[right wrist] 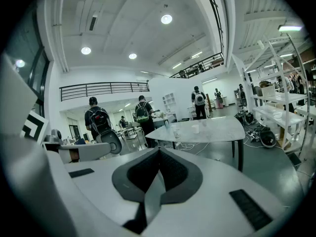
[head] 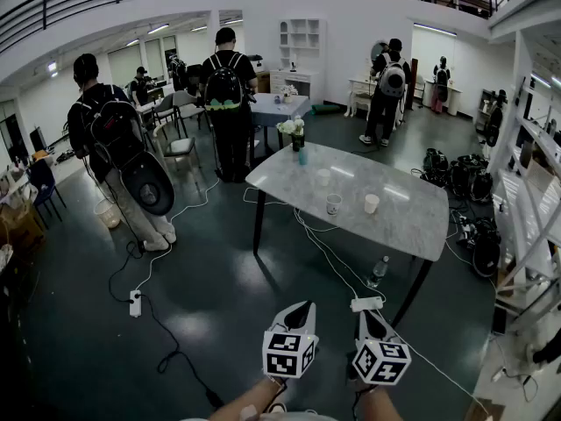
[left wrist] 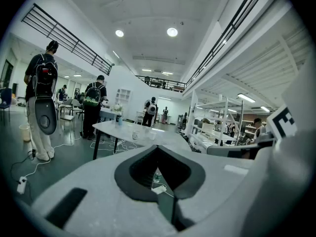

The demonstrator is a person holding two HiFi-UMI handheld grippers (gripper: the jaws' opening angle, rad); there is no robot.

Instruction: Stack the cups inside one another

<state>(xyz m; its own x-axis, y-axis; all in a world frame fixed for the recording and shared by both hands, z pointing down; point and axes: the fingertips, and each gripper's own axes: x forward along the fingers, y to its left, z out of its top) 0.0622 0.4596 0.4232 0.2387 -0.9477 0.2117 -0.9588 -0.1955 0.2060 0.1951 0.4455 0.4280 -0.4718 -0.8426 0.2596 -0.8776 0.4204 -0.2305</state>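
Three pale cups stand apart on the marble table (head: 412,226): one (head: 323,176) farther back, one (head: 333,203) in the middle, one (head: 372,203) to its right. In the right gripper view the nearer two cups (right wrist: 177,132) (right wrist: 195,129) show far ahead on the table (right wrist: 217,132). The left gripper view shows a cup (left wrist: 135,135) on the distant table. Both grippers hover over the dark floor, well short of the table. My left gripper (head: 302,306) (left wrist: 158,147) is shut and empty. My right gripper (head: 364,315) (right wrist: 159,149) is shut with nothing in it.
A vase of flowers (head: 296,131) and a blue bottle (head: 302,156) stand at the table's far end. Cables, a white power strip (head: 366,303) and a water bottle (head: 379,270) lie on the floor before the table. People with backpacks (head: 226,86) stand behind; shelving (head: 526,235) lines the right.
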